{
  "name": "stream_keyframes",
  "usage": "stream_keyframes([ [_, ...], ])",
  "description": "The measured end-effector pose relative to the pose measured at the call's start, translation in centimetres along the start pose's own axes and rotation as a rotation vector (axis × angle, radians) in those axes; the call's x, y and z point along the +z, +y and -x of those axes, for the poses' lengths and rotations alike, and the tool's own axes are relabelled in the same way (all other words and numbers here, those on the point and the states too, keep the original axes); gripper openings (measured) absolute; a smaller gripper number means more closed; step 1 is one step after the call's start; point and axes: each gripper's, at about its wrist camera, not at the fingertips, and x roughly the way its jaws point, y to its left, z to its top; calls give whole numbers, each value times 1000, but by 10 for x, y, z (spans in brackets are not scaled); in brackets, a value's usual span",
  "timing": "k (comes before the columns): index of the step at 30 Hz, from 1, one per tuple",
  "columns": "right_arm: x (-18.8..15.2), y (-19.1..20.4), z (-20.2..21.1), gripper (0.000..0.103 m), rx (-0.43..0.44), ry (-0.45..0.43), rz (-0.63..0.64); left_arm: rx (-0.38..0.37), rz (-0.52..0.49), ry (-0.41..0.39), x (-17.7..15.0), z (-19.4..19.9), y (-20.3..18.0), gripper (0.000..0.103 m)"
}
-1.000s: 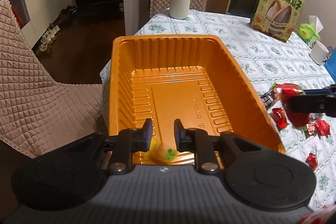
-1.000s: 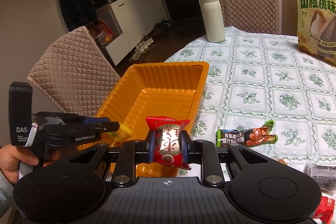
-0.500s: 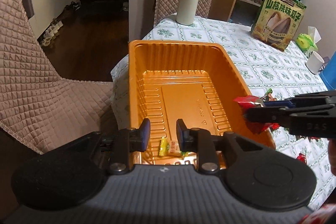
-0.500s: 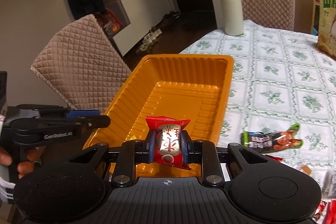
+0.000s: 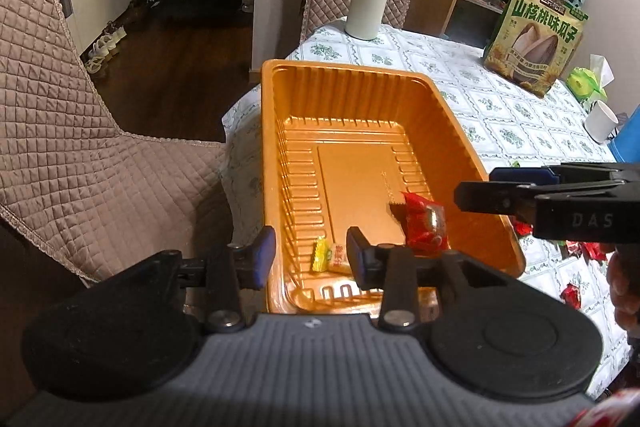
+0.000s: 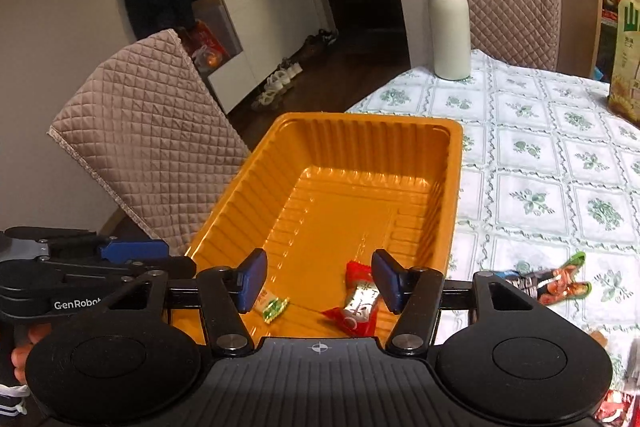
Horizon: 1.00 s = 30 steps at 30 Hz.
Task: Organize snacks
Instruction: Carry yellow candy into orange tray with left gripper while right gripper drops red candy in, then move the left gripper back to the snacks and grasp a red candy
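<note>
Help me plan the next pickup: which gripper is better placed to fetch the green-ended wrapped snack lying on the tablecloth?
Probably the right gripper: it is open and empty, and the green-ended wrapped snack lies just to its right, outside the orange plastic tray. The left gripper sits at the tray's opposite side.

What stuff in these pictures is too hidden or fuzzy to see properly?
- Red foil snack packet, left wrist view: motion-blurred, print unreadable.
- Small yellow-green wrapped candy, right wrist view: partly behind a right tool finger.
- Big green seed bag, right wrist view: cut by the frame edge.
- Loose red candies, left wrist view: behind the right tool, too small.
</note>
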Motion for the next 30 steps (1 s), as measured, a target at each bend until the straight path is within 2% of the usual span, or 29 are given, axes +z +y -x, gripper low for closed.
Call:
stream_keyframes([
  [7,-11,-6,21,58,-26,-2,-42,-11,-9,-2,-2,6,-14,39],
  [15,-28,-20,53,58,-51,-15,-66,-39,-20,-10,-10,18,-41,39],
  [30,-81,-84,131,58,-62,4,-113,-58,-33,8,-47,30,-139,39],
])
